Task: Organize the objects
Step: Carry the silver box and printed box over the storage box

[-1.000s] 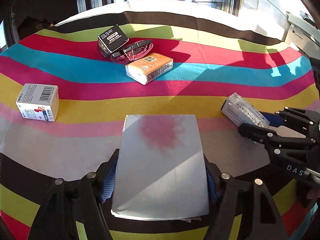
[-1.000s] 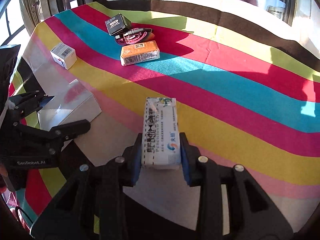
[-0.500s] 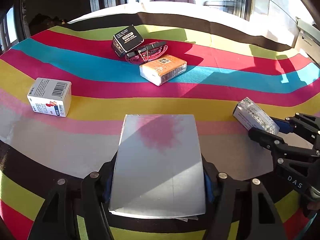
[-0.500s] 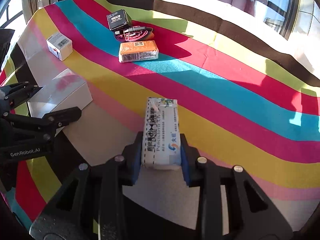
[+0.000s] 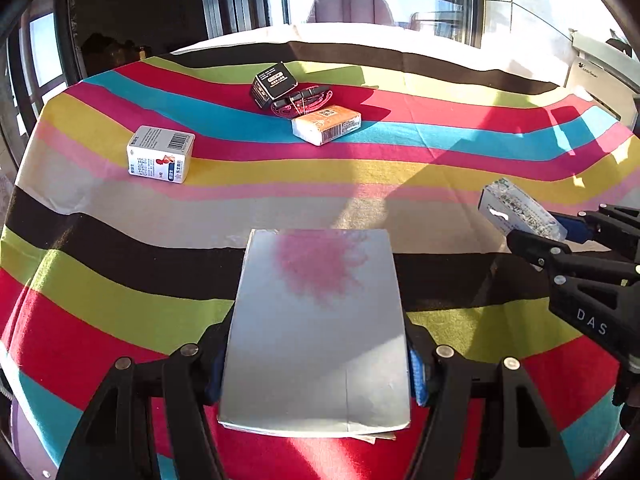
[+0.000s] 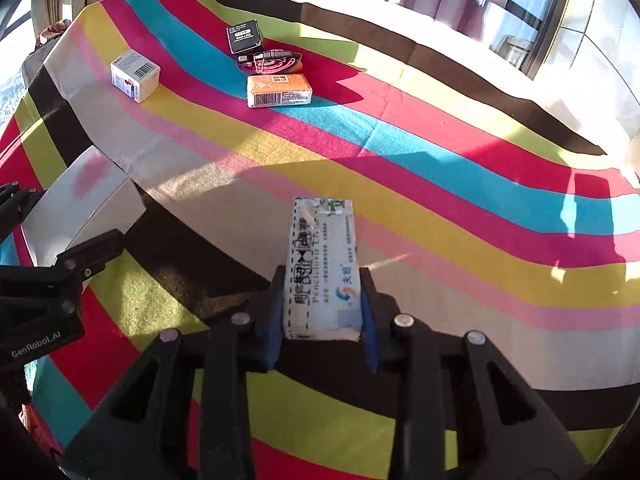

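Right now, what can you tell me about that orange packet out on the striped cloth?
The orange packet is a soft-looking rectangular pack, orange on top, with white sides bearing a barcode and small print. It lies flat on the cloth, across the red and blue stripes. A pink cord lies just behind it; whether they touch is unclear.

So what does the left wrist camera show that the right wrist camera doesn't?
Only the left wrist view shows the grey box's full top face, clamped in the left gripper. Only the right wrist view shows the printed face of the white medicine box, clamped in the right gripper. Both show the striped tablecloth, black box, orange pack and barcoded white carton.
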Demonstrator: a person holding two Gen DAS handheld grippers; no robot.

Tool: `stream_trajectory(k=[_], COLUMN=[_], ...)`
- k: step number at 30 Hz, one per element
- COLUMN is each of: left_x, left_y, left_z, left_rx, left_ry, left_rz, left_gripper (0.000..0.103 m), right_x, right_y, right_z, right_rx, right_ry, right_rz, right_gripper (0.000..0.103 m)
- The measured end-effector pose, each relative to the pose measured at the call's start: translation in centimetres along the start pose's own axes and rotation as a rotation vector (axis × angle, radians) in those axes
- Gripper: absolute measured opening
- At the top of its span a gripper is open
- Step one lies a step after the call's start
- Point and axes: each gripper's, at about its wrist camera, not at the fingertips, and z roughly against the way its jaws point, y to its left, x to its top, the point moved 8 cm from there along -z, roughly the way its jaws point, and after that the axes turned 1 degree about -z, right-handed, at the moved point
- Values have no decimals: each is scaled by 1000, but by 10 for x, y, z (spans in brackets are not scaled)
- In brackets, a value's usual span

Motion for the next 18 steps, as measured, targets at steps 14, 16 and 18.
stream_trajectory(k=[14,16,18], left_x=[-36,-38,-39], left_y=[9,13,17], left_z=[32,35,40], left_rx=[-17,-20,-17], left_ry=[2,-1,-8], left_rz=[11,20,26], left_gripper=[67,67,67], right_x=[-18,-18,-17], right_y=[17,20,26], right_z=[28,30,32], right_rx=[3,2,3], right_ry=[13,15,14], right_rz=[18,24,35], right_gripper=[37,37,37])
